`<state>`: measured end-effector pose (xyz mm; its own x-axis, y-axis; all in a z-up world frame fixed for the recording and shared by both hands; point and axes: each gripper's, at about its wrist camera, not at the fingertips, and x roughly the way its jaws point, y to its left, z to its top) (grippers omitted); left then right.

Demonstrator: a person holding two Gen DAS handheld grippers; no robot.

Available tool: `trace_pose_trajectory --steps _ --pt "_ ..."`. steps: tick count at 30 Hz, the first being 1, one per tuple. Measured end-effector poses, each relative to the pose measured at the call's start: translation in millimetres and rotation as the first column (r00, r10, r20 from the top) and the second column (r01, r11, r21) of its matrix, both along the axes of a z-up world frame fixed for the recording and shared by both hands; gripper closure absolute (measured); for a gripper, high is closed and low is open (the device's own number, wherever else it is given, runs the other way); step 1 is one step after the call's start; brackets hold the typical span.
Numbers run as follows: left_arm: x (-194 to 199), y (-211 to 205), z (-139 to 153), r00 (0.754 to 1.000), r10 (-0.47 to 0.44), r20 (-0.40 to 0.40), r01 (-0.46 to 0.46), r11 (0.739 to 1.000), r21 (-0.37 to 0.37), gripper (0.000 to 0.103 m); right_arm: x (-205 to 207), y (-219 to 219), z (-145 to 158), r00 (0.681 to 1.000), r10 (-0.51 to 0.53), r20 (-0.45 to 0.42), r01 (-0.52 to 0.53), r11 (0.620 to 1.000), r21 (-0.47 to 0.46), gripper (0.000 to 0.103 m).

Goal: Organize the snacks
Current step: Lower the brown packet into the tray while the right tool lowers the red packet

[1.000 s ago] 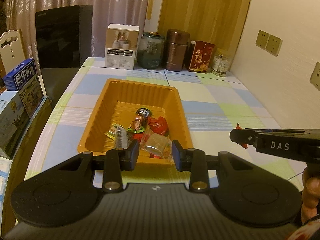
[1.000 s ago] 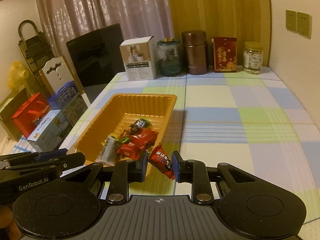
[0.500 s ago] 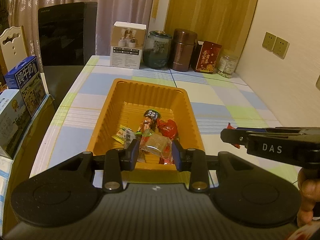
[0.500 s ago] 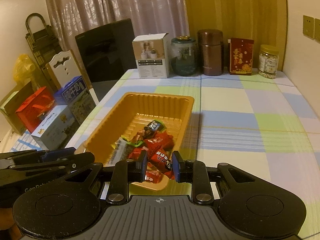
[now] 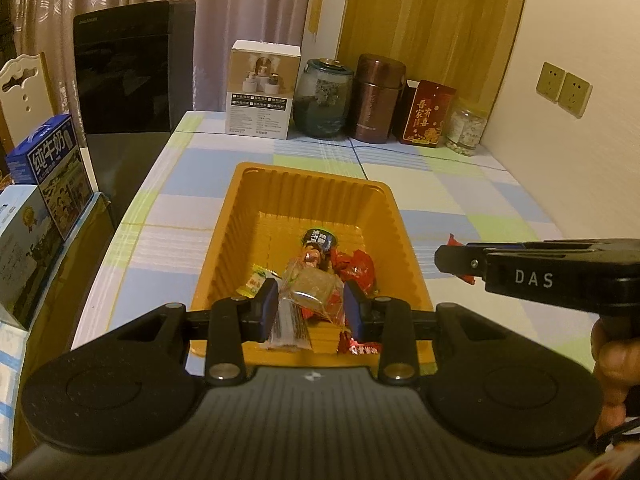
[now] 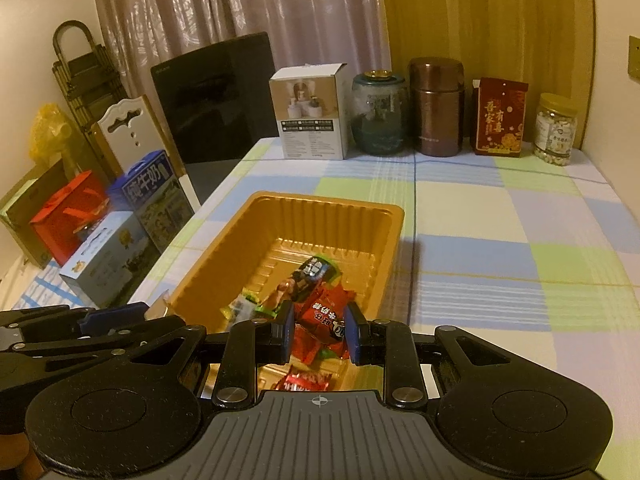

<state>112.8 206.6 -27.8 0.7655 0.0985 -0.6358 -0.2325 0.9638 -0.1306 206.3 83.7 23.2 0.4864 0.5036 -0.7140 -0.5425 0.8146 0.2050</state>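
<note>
At lower centre of each view, above the orange ribbed plastic tray, the left gripper pinches a clear-wrapped brown snack and the right gripper pinches a red foil snack packet

Warm, yellowish indoor light fills both views at a moderate, rather dim level, with an amber cast over the checked worktop. The orange tray throws a soft shadow to its right. Faint glare sits on the black panel. Fisheye distortion bends the walls and curtain towards dark corners. Detail is soft and grainy throughout.
</note>
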Motion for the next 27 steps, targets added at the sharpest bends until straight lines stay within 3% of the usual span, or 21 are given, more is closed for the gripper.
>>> trace_pose_trajectory --steps 27 --pt "88 46 -20 0.998 -0.026 -0.057 0.026 1.0 0.0 0.071 78 35 -36 0.998 0.018 -0.052 -0.019 1.0 -0.007 0.076"
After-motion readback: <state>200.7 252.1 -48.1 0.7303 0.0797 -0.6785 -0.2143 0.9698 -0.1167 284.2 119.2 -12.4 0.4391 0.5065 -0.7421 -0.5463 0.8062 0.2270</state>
